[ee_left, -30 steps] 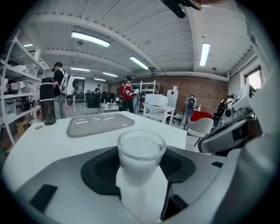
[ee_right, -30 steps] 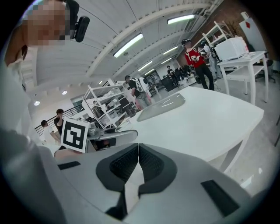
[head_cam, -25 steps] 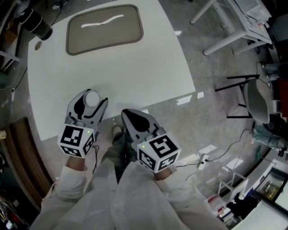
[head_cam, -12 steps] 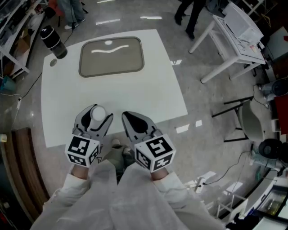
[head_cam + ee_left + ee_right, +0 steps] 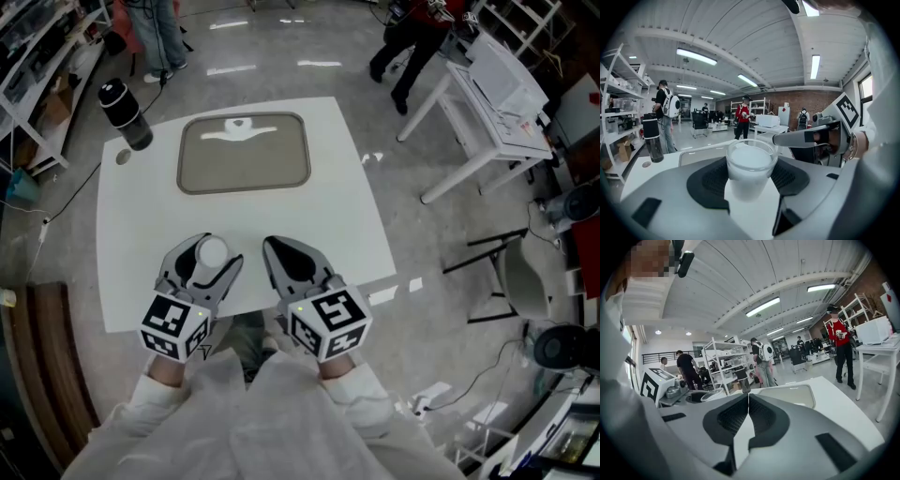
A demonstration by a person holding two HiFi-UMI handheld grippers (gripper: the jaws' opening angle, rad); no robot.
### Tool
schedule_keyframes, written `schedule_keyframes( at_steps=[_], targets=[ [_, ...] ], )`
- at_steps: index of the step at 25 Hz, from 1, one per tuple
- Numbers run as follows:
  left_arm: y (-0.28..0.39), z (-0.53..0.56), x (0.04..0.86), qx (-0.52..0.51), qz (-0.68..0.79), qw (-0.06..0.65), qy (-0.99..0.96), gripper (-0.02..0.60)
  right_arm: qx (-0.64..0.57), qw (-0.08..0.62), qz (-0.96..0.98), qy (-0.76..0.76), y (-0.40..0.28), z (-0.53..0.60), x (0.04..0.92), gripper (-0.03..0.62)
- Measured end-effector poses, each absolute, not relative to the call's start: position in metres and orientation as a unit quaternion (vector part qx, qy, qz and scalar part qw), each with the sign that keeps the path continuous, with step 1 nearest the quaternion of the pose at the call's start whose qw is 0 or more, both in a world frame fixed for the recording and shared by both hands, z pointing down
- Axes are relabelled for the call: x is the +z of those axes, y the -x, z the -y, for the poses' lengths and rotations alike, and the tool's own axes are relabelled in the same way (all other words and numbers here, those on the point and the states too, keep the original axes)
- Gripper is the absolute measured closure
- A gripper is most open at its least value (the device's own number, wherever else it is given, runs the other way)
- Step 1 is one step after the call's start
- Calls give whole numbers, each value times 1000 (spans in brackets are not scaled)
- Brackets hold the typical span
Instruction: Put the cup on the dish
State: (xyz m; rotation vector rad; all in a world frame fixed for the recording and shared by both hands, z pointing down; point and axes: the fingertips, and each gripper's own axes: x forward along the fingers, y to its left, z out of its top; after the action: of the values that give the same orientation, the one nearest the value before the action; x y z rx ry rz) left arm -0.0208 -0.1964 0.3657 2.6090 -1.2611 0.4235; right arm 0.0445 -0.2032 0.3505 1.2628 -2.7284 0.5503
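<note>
Between the jaws of the left gripper (image 5: 208, 255) the cup (image 5: 751, 164) is pinched upright near the front edge of the table (image 5: 347, 234), well apart from the dish (image 5: 305, 155), to which it is best carried level and lowered gently, those of the right gripper (image 5: 748, 397) being pressed together on nothing.

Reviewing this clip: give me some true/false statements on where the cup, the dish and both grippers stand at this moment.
1. The left gripper is shut on the cup. True.
2. The cup sits on the dish. False: it is in the gripper near the table's near edge, apart from the dish.
3. The right gripper is shut and empty. True.
4. The dark bottle stands on the dish. False: it stands on the table, beside the dish.
</note>
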Motion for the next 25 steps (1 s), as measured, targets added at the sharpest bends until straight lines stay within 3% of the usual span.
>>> schedule_keyframes(
  at_steps=[25],
  targets=[
    [54, 394, 343, 138, 397, 100, -902, 310, 161, 66, 885, -431, -9, 363, 340, 580]
  ],
)
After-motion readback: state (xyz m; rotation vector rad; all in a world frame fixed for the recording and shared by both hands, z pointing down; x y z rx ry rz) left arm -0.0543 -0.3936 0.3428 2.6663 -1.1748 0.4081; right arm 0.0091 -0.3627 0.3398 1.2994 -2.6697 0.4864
